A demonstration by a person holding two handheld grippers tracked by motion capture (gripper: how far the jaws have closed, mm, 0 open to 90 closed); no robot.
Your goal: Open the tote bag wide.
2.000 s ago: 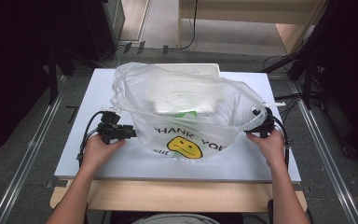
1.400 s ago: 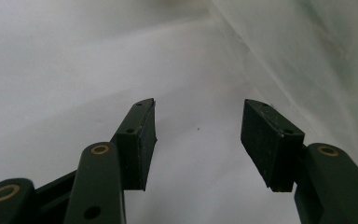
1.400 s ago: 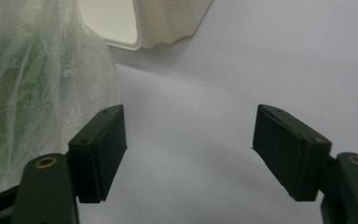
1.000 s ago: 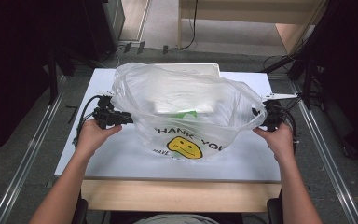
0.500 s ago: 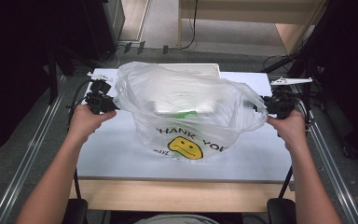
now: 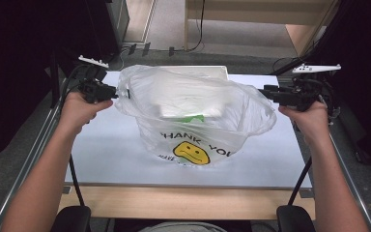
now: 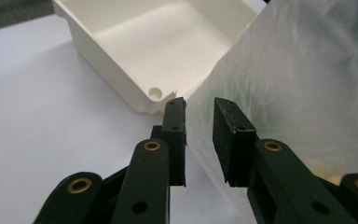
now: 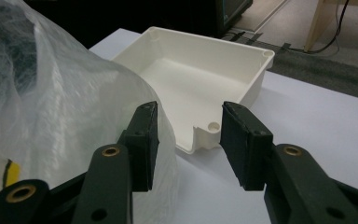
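High view: our left gripper [image 6: 118,92] and right gripper [image 6: 263,92] flank plastic bag [image 6: 198,108], bare table [image 6: 106,145] around. Both jaws apart, just been closing; bag edge between left jaws, unpinched.

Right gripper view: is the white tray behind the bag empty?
Yes, the white tray shows a bare inside floor beyond the bag.
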